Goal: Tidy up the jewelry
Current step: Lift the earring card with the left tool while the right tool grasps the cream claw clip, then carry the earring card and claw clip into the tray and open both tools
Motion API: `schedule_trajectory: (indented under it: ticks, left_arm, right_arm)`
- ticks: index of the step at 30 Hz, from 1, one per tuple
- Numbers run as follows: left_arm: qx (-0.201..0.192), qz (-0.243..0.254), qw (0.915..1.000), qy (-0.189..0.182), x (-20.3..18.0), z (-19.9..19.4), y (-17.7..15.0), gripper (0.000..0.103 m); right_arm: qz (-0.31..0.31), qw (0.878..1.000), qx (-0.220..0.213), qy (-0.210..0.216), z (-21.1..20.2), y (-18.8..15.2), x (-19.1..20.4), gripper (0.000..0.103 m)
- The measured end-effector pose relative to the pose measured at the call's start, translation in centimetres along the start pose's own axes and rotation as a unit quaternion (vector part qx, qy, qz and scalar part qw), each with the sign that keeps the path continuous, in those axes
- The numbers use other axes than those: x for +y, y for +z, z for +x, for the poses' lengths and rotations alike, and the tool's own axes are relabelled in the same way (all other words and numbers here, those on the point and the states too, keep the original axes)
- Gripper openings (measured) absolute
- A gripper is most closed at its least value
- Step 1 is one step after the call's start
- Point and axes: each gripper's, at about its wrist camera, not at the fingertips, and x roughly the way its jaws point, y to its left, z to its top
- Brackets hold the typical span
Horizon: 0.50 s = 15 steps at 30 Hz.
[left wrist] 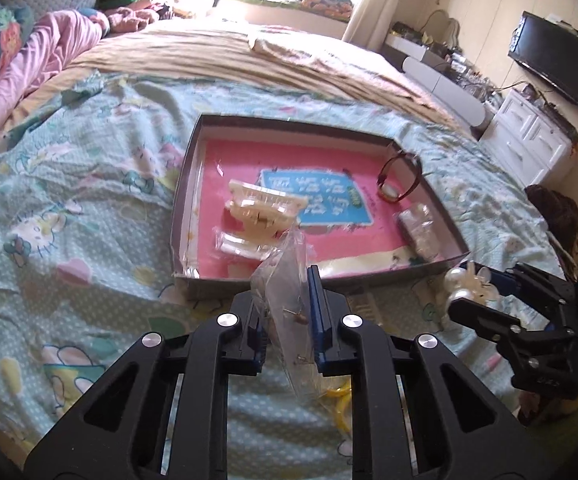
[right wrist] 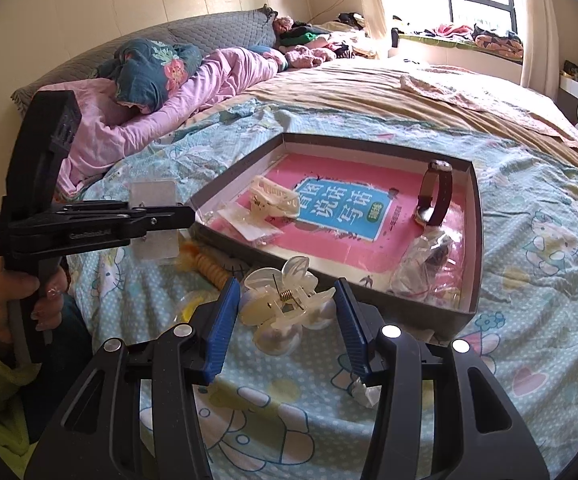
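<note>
**A:** ok so where's the jewelry at in this one?

**B:** Most of it sits in the shallow box (right wrist: 473, 240) on the bed. Inside on the pink liner: a cream claw clip (right wrist: 275, 198) towards the left, a brown-strap watch (right wrist: 435, 194) standing on edge near the right wall, and a crinkly clear packet (right wrist: 429, 268) in the near right corner. There's another flat clear packet (right wrist: 249, 226) just in front of the cream clip.

**A:** and the grippers?

**B:** The left gripper (left wrist: 289, 312) has its jaws closed down on a small clear bag (left wrist: 285, 276), with what look like tiny earrings inside. It's held up just short of the box's near edge (left wrist: 329, 276), not over it. From the right wrist view you see the same bag (right wrist: 153, 220) pinched flat in the black tool, with the person's hand (right wrist: 17, 300) on the handle.

**A:** right one holding anything?

**B:** Nope. The right gripper (right wrist: 287, 320) is wide open, blue fingers (right wrist: 221, 328) either side of a translucent flower-shaped claw clip (right wrist: 285, 304) lying on the Hello Kitty sheet (right wrist: 549, 280), just outside the box's near wall. The fingers look close but I can't tell if either one touches it.

**A:** anything else loose?

**B:** A yellow coil hair tie (right wrist: 209, 266) on the sheet, left of the flower clip, between the two grippers.
</note>
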Motion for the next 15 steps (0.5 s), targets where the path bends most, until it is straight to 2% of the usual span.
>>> schedule_trajectory:
  ticks: [7, 15]
  left_arm:
    - [-0.017, 0.008, 0.9998, 0.000, -0.6, -0.5, 1.8, 0.010]
    - [-0.015, 0.021, 0.9997, -0.002, -1.3, 0.7, 3.2, 0.010]
  right_arm:
    - [-0.003, 1.000, -0.021, -0.005, -0.6, 1.6, -0.5, 0.047]
    - [0.002, 0.999, -0.044, -0.018, -1.1, 3.1, -1.8, 0.047]
